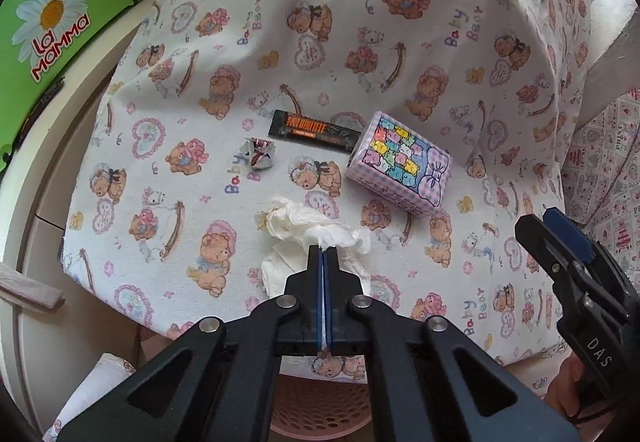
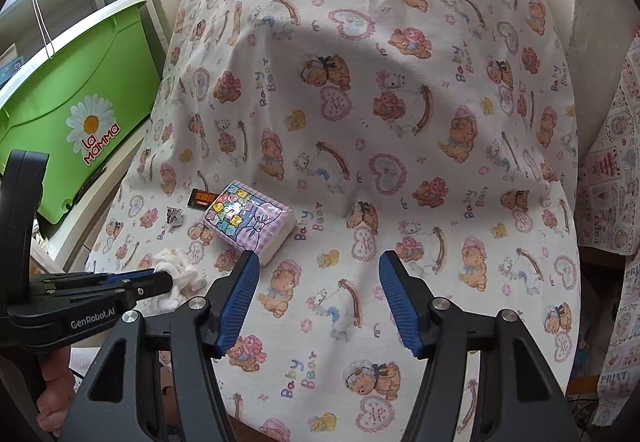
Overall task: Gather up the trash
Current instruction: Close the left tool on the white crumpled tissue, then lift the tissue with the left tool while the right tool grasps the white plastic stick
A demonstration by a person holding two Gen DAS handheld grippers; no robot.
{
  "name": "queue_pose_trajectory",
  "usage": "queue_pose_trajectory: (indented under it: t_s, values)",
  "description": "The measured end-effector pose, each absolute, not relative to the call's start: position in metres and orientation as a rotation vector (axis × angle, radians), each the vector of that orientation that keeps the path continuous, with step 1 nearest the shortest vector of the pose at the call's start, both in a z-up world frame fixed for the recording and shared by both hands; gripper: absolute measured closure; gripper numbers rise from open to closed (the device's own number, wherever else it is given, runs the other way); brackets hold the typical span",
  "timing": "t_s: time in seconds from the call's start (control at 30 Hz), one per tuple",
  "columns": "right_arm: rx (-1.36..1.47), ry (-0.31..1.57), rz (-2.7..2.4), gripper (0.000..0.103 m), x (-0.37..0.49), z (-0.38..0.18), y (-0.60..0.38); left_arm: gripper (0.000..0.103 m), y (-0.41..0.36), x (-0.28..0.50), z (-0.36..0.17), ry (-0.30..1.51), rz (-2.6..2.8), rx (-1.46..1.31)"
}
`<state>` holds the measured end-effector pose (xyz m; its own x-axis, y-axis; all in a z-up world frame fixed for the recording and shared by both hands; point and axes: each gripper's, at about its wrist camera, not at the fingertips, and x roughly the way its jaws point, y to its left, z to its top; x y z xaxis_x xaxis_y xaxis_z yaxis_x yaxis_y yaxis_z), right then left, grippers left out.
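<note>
Four bits on the teddy-print cloth (image 1: pixel 280 53) over the bench in the left wrist view: crumpled white tissue (image 1: pixel 304 226) nearest, small scrunched foil wrapper (image 1: pixel 259 156) further out to the left, black snack-bar wrapper (image 1: pixel 312 129) lying flat behind it, pink checked tissue pack (image 1: pixel 400 165) to the right, touching the black wrapper's end. Left gripper (image 1: pixel 325 252) fingers pinched tight together on the tissue's near edge, white paper poking out at the tips. Pink perforated basket (image 1: pixel 320 402) below the bench edge. Green La Mamma bin (image 1: pixel 68 13) off to the left.

Right wrist view: right gripper (image 2: pixel 318 266) fingers spread wide, nothing between them, hovering over bare cloth just right of the tissue pack (image 2: pixel 248 217). Left gripper (image 2: pixel 160 280) in from the left, tips on the tissue (image 2: pixel 176 262).
</note>
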<state>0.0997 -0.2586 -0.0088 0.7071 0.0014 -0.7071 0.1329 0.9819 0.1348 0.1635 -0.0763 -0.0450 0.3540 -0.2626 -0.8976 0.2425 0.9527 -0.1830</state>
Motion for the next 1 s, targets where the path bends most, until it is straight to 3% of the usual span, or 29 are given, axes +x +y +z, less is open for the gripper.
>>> queue_pose_trajectory:
  t_s: [0.53, 0.73, 0.93, 1.0]
  values:
    - [0.171, 0.771, -0.040, 0.038, 0.101, -0.010, -0.247, 0.103, -0.020, 0.161, 0.001, 0.976, -0.190, -0.041]
    - [0.117, 0.774, 0.083, 0.039, 0.112, -0.014, -0.214, 0.103, -0.010, 0.162, -0.001, 0.988, -0.187, -0.063]
    - [-0.003, 0.849, 0.205, 0.064, 0.132, -0.036, -0.170, 0.103, -0.009, 0.160, -0.003, 0.999, -0.191, -0.066]
    - [-0.008, 0.880, 0.212, 0.067, 0.139, -0.047, -0.164, 0.103, -0.009, 0.160, -0.003, 0.998, -0.193, -0.064]
